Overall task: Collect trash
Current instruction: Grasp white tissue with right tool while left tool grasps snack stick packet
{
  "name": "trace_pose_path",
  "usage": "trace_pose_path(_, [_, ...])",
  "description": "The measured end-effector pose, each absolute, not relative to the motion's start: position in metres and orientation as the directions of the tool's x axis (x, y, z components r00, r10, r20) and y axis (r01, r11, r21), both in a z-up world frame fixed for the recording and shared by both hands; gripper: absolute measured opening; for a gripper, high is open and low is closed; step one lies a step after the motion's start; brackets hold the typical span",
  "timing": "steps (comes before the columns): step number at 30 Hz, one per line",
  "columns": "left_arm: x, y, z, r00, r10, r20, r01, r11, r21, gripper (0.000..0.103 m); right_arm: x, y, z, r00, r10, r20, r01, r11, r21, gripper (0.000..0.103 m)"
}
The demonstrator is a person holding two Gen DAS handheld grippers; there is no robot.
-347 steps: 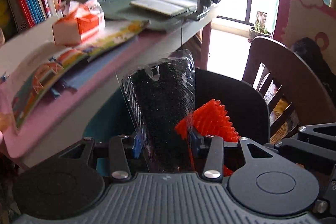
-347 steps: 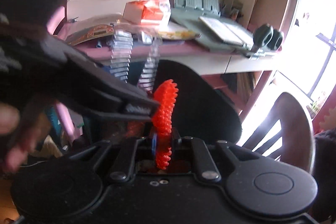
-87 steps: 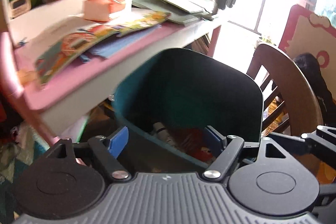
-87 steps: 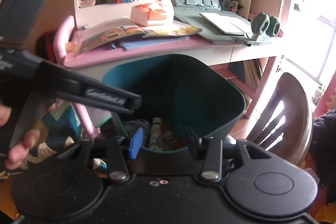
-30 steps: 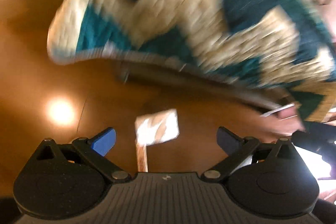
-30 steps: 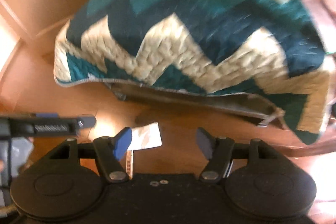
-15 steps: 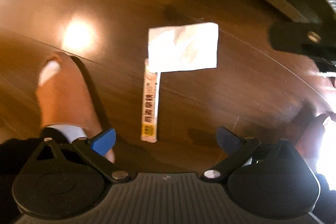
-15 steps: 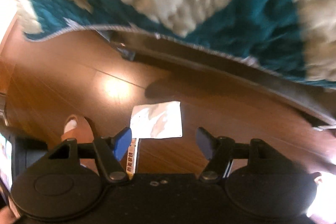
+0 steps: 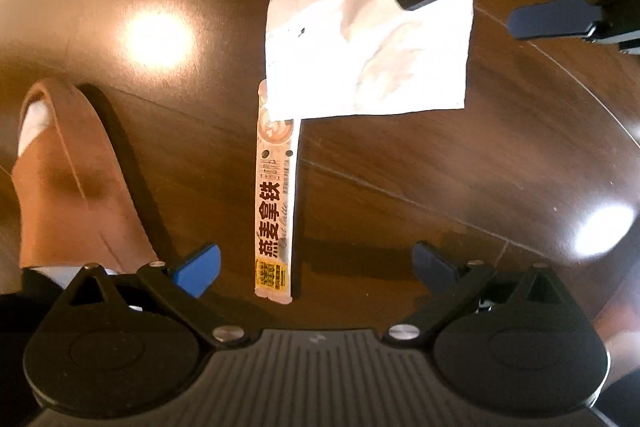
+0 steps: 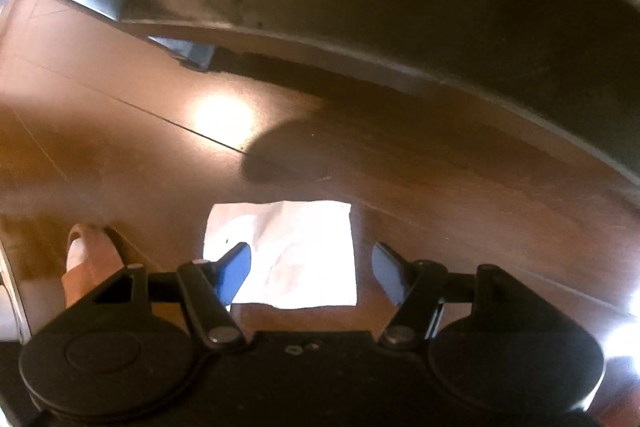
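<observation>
A long narrow drink-mix sachet (image 9: 275, 203) with black lettering lies on the brown wood floor. A crumpled white paper (image 9: 366, 55) lies over its far end. My left gripper (image 9: 316, 267) is open and empty, low over the sachet's near end. My right gripper (image 10: 310, 273) is open and empty, just above the white paper (image 10: 296, 253). The right gripper's fingers (image 9: 556, 21) show at the top right of the left wrist view, over the paper's far corner.
A foot in a brown slipper (image 9: 68, 179) stands on the floor left of the sachet, also in the right wrist view (image 10: 86, 263). A bed frame rail (image 10: 400, 63) with a quilt hanging over it runs beyond the paper.
Both grippers swung from the trash bin by the desk down to the floor. In the last second they have dropped closer to the sachet and paper. Both stay open.
</observation>
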State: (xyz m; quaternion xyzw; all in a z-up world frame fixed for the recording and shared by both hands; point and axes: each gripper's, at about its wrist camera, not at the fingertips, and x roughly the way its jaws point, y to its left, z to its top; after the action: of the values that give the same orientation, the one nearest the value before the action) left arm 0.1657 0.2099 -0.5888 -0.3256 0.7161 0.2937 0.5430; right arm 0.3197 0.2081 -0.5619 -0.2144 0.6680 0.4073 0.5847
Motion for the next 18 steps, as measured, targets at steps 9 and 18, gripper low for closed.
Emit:
trace_pose_path(9, [0.162,0.221,-0.607,-0.167,-0.187,-0.968,-0.816,0.578,0.029,0.083,0.297,0.224,-0.589,-0.175,0.098,-0.98,-0.829,0.522,0.2,0.064])
trace_pose_path(18, [0.16,0.229,-0.619,-0.165,-0.224,-0.96,-0.823,0.568,0.009,0.058,0.291,0.229,-0.598,-0.157,0.089,-0.984,-0.843,0.506,0.181,0.064])
